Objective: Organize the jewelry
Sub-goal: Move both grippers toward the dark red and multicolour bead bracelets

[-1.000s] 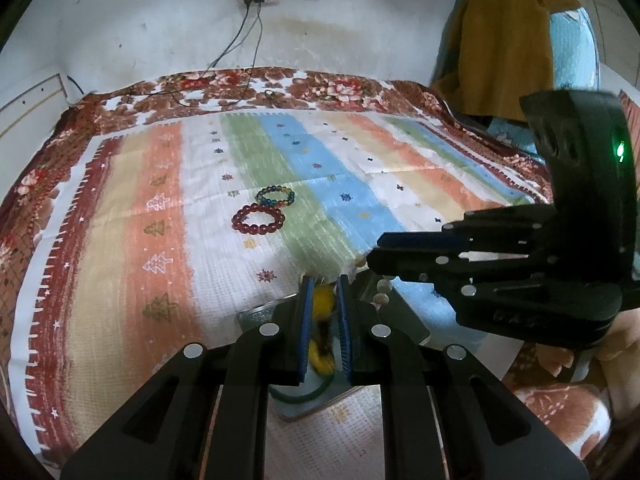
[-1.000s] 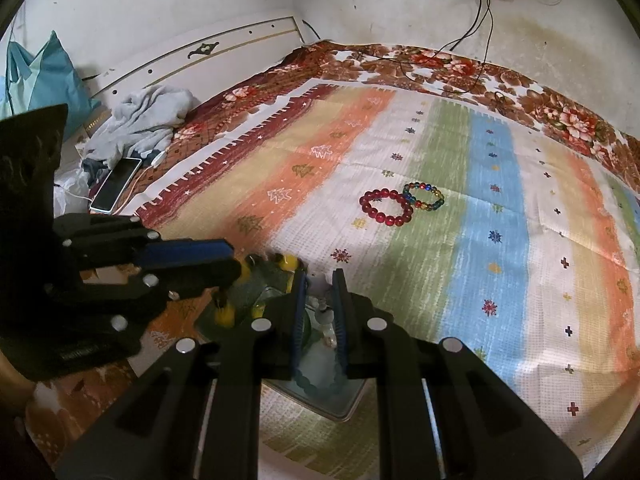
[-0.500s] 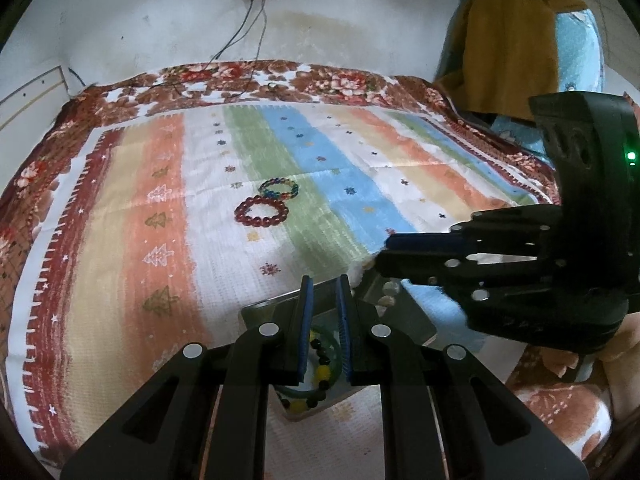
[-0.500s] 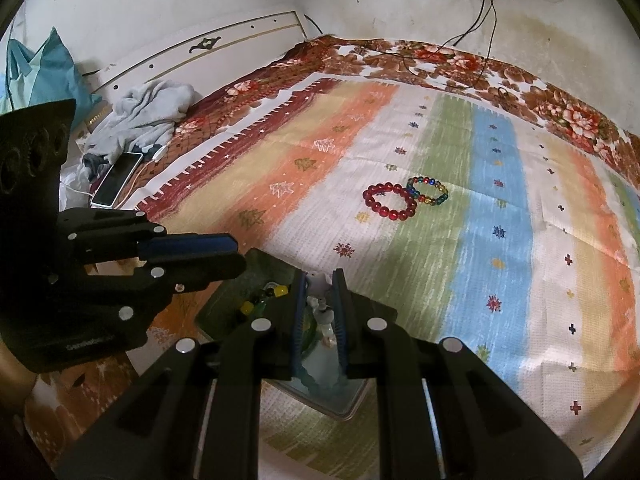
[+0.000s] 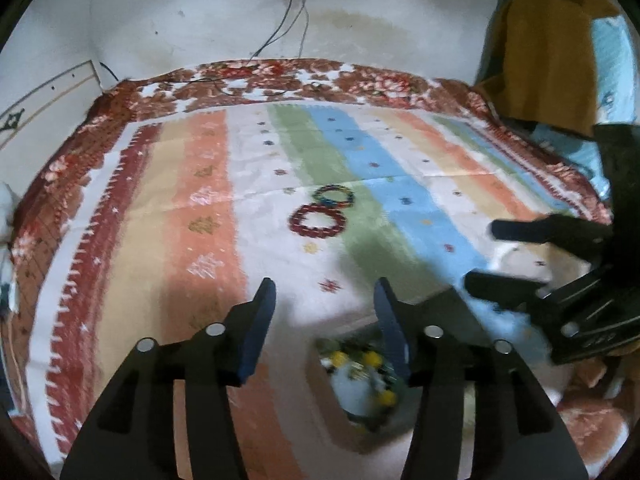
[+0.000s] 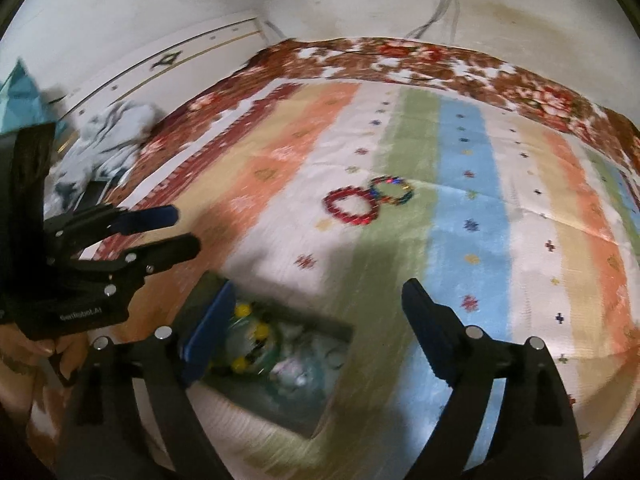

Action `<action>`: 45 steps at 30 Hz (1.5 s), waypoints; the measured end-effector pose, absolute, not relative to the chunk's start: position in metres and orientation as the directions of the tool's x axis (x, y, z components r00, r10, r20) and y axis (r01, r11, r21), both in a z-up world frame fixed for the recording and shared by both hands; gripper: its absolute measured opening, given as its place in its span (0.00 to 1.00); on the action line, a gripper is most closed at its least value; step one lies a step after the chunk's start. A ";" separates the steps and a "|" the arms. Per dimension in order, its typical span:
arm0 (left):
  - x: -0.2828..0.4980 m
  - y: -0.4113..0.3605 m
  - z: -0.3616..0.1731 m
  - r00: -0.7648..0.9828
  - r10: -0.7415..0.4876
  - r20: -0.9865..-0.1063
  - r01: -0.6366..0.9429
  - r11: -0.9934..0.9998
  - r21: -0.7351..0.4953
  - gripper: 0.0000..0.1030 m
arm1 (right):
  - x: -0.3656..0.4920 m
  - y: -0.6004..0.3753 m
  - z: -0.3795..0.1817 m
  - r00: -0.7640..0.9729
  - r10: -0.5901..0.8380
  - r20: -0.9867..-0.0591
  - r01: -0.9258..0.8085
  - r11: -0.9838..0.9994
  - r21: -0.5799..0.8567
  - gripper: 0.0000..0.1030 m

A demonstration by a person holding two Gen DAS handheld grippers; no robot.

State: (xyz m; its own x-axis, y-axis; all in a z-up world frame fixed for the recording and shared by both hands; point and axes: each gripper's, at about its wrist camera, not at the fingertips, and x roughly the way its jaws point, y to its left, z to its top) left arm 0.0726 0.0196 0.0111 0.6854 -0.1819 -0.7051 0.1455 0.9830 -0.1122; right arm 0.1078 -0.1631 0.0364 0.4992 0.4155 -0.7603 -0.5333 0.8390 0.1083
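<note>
So my left fingers (image 5: pixel 325 314) and right fingers (image 6: pixel 318 320) are wide open, empty. Box (image 6: pixel 304 396) has beads; two bracelets (image 6: pixel 354 206) (image 6: pixel 394 190) wait on the bed.

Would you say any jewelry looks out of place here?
Yes: the red bead bracelet and the multicolored bracelet lie loose on the striped blanket, touching each other, well away from the box holding the other pieces.
</note>
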 end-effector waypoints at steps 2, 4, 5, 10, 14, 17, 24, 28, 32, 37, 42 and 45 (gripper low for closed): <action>0.085 0.025 0.009 0.683 -0.165 -0.711 0.123 0.986 -0.110 0.54 | 0.121 -0.165 0.038 0.531 0.388 -0.753 -0.494 0.864 0.097 0.88; 0.093 0.028 0.008 0.682 -0.161 -0.713 0.108 0.987 -0.120 0.60 | 0.137 -0.169 0.039 0.575 0.349 -0.740 -0.444 0.893 0.076 0.88; 0.099 0.029 0.007 0.682 -0.159 -0.714 0.107 0.987 -0.119 0.65 | 0.143 -0.170 0.040 0.587 0.337 -0.736 -0.428 0.901 0.071 0.89; 0.125 0.021 0.000 0.683 -0.115 -0.721 0.124 0.991 -0.040 0.72 | 0.174 -0.172 0.032 0.612 0.275 -0.741 -0.366 0.930 0.042 0.89; 0.142 0.019 -0.004 0.676 -0.110 -0.729 0.128 0.991 -0.032 0.78 | 0.195 -0.167 0.022 0.604 0.244 -0.758 -0.355 0.935 0.018 0.89; 0.151 0.020 -0.006 0.679 -0.106 -0.726 0.129 0.991 -0.024 0.82 | 0.205 -0.165 0.018 0.603 0.228 -0.764 -0.345 0.938 0.008 0.89; 0.169 0.022 -0.010 0.682 -0.095 -0.725 0.116 0.993 -0.021 0.87 | 0.224 -0.160 0.010 0.582 0.220 -0.783 -0.346 0.938 0.006 0.89; 0.176 0.023 -0.009 0.712 -0.062 -0.699 0.090 0.996 0.003 0.93 | 0.232 -0.157 0.006 0.577 0.219 -0.787 -0.349 0.937 0.004 0.89; 0.189 0.027 -0.013 0.708 -0.047 -0.705 0.070 0.998 0.005 0.93 | 0.247 -0.158 -0.004 0.554 0.224 -0.802 -0.336 0.941 0.031 0.89; 0.200 0.028 -0.021 0.698 -0.036 -0.715 0.068 0.998 0.017 0.93 | 0.264 -0.163 -0.010 0.527 0.250 -0.812 -0.312 0.946 0.089 0.89; 0.207 0.028 -0.027 0.689 -0.033 -0.724 0.074 0.997 0.025 0.93 | 0.270 -0.161 -0.015 0.540 0.207 -0.816 -0.312 0.949 0.034 0.89; 0.214 0.028 -0.030 0.684 -0.035 -0.728 0.077 0.997 0.024 0.93 | 0.275 -0.159 -0.020 0.533 0.201 -0.822 -0.316 0.948 0.027 0.89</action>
